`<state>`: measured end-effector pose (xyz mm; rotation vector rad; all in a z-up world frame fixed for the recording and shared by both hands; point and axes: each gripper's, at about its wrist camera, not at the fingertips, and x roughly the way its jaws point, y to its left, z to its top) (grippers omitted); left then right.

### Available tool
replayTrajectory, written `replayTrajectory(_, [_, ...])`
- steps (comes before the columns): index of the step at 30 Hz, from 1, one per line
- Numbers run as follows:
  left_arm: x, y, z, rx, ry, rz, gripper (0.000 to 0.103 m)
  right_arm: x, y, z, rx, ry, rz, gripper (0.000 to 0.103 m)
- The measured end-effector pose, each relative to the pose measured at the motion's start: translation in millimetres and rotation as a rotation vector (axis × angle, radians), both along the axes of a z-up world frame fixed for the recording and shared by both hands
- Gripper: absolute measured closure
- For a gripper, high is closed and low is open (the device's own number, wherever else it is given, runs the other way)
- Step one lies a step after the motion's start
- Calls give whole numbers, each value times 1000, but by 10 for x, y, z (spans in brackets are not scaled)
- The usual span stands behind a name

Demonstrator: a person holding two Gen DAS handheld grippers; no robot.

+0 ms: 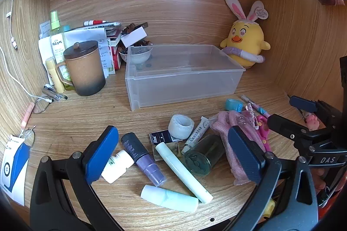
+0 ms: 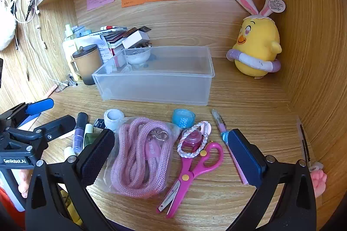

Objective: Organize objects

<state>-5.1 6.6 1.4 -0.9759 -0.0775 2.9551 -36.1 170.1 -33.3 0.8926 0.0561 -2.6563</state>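
Both sets of jaws stand wide apart and empty, left gripper (image 1: 171, 157) over crowded tubes (image 1: 183, 172), right gripper (image 2: 171, 157) over the bagged cord (image 2: 138, 157) and scissors (image 2: 190, 168), box (image 2: 156, 76) beyond them; closing risks catching two items.

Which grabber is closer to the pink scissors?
Right. The right gripper hangs open just above the pink scissors, which lie between its fingers. The left gripper hovers over the tubes and bottles, with the scissors off to its right.
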Motion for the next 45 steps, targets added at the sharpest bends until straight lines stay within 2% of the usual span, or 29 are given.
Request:
replayTrajectory(21, [50, -67, 37, 34, 11, 18, 1, 14, -58, -23, 32, 4, 25, 0])
replayTrajectory(45, [54, -52, 31, 23, 8, 11, 1, 44, -65, 34, 31, 16, 30, 0])
